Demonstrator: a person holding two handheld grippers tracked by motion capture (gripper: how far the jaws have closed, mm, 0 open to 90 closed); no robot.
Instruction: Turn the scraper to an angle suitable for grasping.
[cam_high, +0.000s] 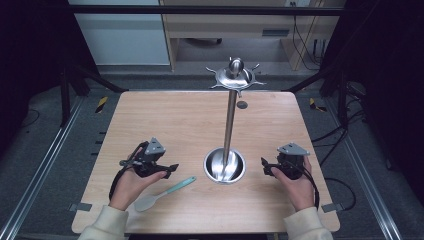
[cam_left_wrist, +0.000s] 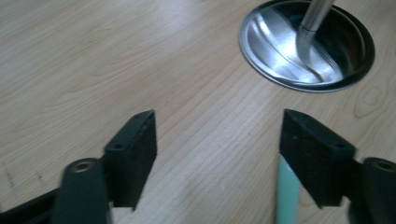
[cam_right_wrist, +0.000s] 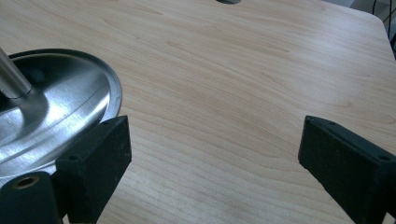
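My left gripper (cam_high: 171, 170) stood wide, empty, beside the spatula (cam_high: 165, 194): light, slick; best pinched mid-handle. Right gripper (cam_high: 264, 166) wide, empty.

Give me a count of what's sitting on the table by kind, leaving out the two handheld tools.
Spatula, teal handle with pale head: 1
Steel utensil stand with round base, pole and hooked top: 1
Total: 2

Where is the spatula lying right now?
In the high view, the spatula lies flat on the table, near its front edge, beside the left claw and left of the stand's round base.
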